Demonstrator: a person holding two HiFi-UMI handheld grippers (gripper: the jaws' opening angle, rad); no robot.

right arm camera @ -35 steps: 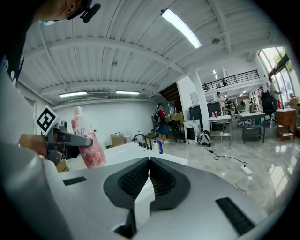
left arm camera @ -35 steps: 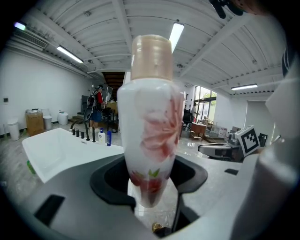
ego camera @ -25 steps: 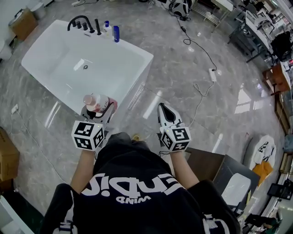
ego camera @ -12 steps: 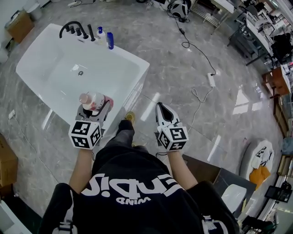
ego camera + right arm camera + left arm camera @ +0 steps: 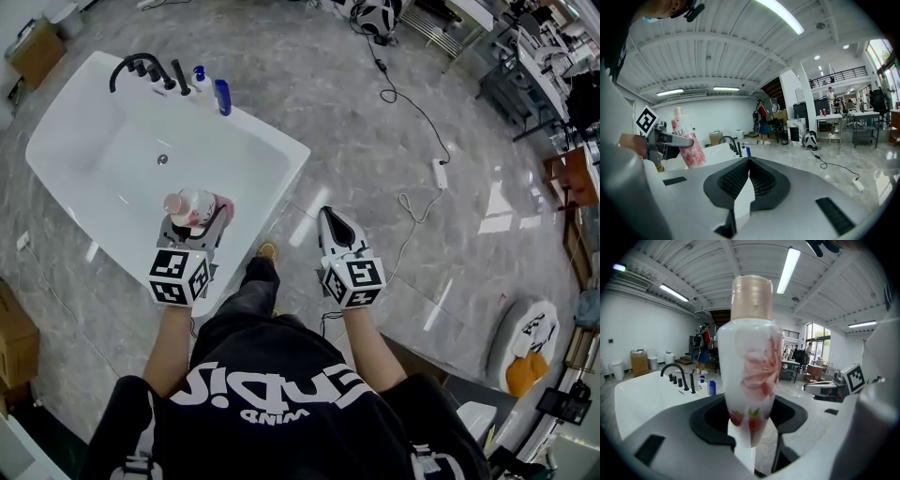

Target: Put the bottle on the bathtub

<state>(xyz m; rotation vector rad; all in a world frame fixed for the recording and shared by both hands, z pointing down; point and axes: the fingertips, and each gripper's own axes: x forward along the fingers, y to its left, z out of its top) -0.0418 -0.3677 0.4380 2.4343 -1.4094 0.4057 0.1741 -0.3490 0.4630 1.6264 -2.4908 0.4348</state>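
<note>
In the head view, the white bathtub filled the upper left of the frame, with a black faucet, a white pump bottle and a blue bottle crowded together on its far rim. The near rim and the right-hand rim lay bare. A cardboard box sat at the left edge, and a cable with a power strip trailed over the marble floor to the upper right, well apart from the tub. The left tongs hung above the tub's near rim, gripping the bottle upright. The right tongs were out over open floor to the tub's right. In the left gripper view, the tongs were clamped on the lower body of the bottle, which rose through the centre of the frame. It was white with pink flowers and small red and green marks near its base, under a tan cap. The faucet and the two small bottles stood beyond it at lower left. In the right gripper view, the tongs were pressed together with nothing between them, and the flowered bottle showed at the left of the frame beside the tub's pale edge.
</note>
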